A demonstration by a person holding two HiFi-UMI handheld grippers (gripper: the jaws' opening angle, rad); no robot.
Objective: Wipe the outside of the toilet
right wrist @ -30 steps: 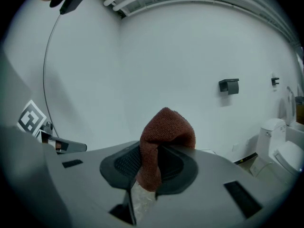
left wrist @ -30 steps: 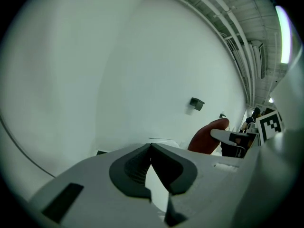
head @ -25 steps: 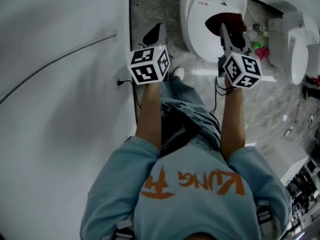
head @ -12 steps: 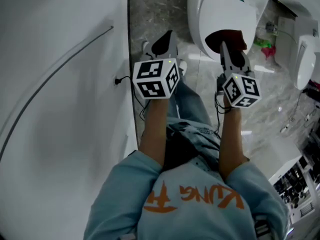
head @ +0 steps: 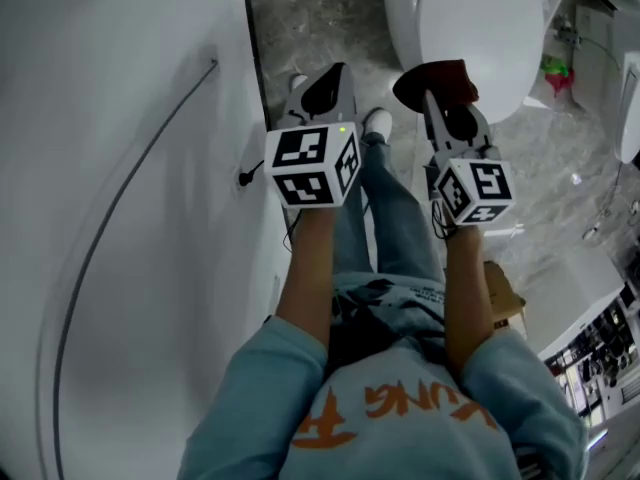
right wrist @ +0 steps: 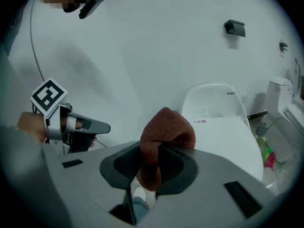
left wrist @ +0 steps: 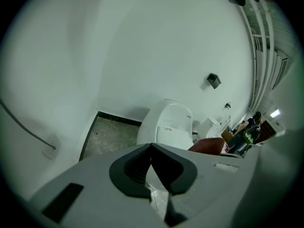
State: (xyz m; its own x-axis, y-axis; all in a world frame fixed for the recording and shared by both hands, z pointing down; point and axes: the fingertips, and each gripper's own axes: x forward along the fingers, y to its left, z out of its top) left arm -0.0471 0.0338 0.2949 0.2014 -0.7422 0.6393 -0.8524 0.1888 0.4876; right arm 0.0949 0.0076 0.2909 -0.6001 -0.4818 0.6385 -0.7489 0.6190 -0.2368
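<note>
Toilet [head: 470, 28] on floor ahead, lid down, near right gripper [head: 443, 108]. Its jaws clamp brown cloth [head: 442, 76], bunched forward, likely for wiping. Left gripper [head: 325, 90] closed, empty, held aside by wall [head: 120, 168].

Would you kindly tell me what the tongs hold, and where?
The right tongs clamp the brown cloth at its lower bunched end; the left tongs hold nothing.

Just ahead of the cloth [head: 440, 76] in the jaws of the right gripper [head: 432, 96], the toilet [head: 470, 28] blocks the way. Left of the left gripper [head: 335, 73] the wall [head: 120, 118] stands near. Ahead of its jaws, between wall and toilet, a strip of floor [head: 300, 8] lies open.
</note>
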